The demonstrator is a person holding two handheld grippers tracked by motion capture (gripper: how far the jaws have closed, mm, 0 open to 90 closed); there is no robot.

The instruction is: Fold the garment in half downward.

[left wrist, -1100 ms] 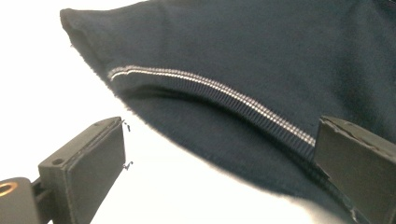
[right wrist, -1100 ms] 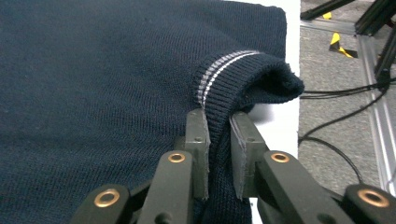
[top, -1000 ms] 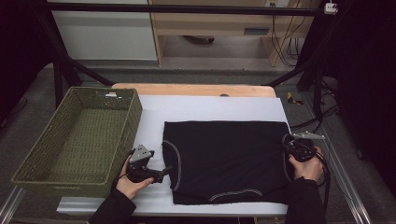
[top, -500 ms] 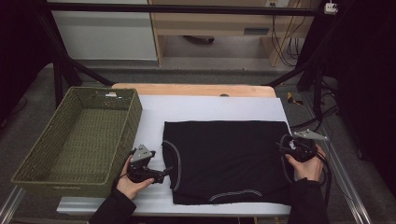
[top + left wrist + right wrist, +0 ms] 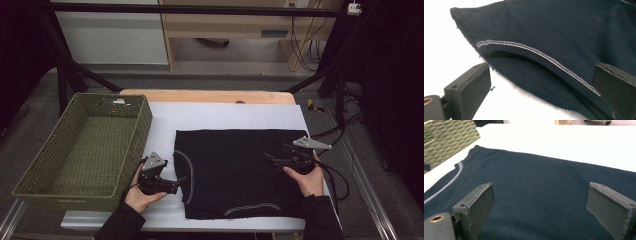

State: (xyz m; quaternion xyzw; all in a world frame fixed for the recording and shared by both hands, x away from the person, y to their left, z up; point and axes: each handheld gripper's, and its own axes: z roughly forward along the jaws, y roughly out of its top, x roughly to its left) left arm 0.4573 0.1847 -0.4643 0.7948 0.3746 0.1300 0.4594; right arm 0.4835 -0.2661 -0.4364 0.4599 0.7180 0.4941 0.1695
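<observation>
A folded dark garment [image 5: 237, 172] lies flat on the white desk [image 5: 225, 116], right of a woven green basket [image 5: 85, 150] that stands at the desk's left end. Compared with the two earlier high views, the right gripper [image 5: 274, 159] now sits farther left, over the garment's right part rather than at its right edge. Its jaws have just been opening and stand wide apart with nothing between them; the right gripper view shows only flat cloth below and beyond them. The likely reading is that the right-hand fold has been laid down and released, so that side of the garment is done.

The left gripper [image 5: 177, 184] lies at the garment's left edge, where it was in the earlier views. Its jaws are apart and straddle the collar [image 5: 536, 53] with its pale stitched line, not pressing on it; a grasp there is probably the next step.

Edges and room: the garment's near hem lies close to the desk's near edge, and its left edge lies near the basket wall. Bare desk is open on the far side and in a narrow strip at the right.
</observation>
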